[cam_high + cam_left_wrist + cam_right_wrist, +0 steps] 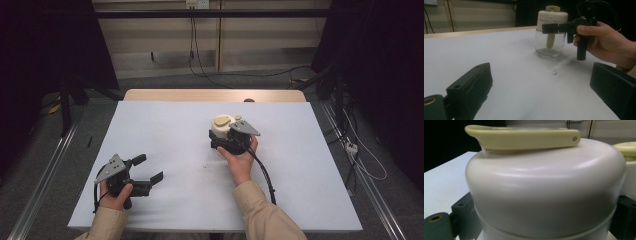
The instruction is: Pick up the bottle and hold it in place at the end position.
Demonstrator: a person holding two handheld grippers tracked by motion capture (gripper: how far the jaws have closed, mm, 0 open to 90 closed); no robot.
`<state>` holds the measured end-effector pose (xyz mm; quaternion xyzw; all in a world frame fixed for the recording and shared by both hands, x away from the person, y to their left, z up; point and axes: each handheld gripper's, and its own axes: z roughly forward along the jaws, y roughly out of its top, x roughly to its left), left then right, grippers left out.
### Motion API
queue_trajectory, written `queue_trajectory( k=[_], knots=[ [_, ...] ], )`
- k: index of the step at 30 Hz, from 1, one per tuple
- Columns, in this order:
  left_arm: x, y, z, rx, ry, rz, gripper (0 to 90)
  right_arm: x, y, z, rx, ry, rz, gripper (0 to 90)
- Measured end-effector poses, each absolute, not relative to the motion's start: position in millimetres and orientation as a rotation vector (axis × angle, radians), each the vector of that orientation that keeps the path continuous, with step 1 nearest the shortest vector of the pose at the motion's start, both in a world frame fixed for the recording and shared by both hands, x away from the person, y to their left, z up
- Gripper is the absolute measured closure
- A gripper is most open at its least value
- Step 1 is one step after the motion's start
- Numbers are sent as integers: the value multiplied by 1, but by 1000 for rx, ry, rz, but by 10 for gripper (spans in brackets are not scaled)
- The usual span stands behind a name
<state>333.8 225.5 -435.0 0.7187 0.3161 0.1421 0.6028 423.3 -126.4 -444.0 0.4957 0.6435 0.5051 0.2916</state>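
- Two tools are on show, one in each of the person's hands, over a white-covered worktop (165, 130).
- Over at the left, the left tool (146, 170) hangs low near the front edge, jaws spread wide with bare cloth between them. It holds nothing and sits well apart from the jar.
- A small dark speck (554, 72) marks the cloth near the middle, between the two tools.
- Right of centre stands the jar (550, 32), upright on the worktop: a clear glass bowl below, a cream plastic cap above, a pale yellow lever (524, 136) lying across the top and a pale stem hanging inside.
- The right tool (220, 137) is at the jar. Its jaws sit either side of the cream cap, one showing at each edge in the right gripper view, close against it. I'd call that a pinch on the cap, though I can't see true contact.
- My guess on handling: the glass is stiff, smooth, slippery and breakable, and looks empty, so fairly light. The cap's rounded shoulder could slide out of a squeeze; gripping lower on its straighter band looks safer than on bare glass.
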Motion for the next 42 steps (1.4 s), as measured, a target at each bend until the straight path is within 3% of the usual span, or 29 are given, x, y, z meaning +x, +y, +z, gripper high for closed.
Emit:
queue_trajectory(
  k=[42],
  knots=[
    [335, 226, -437, 1664, 739, 319, 39, 432, -107, -449, 1249, 1789, 1336, 71]
  ],
)
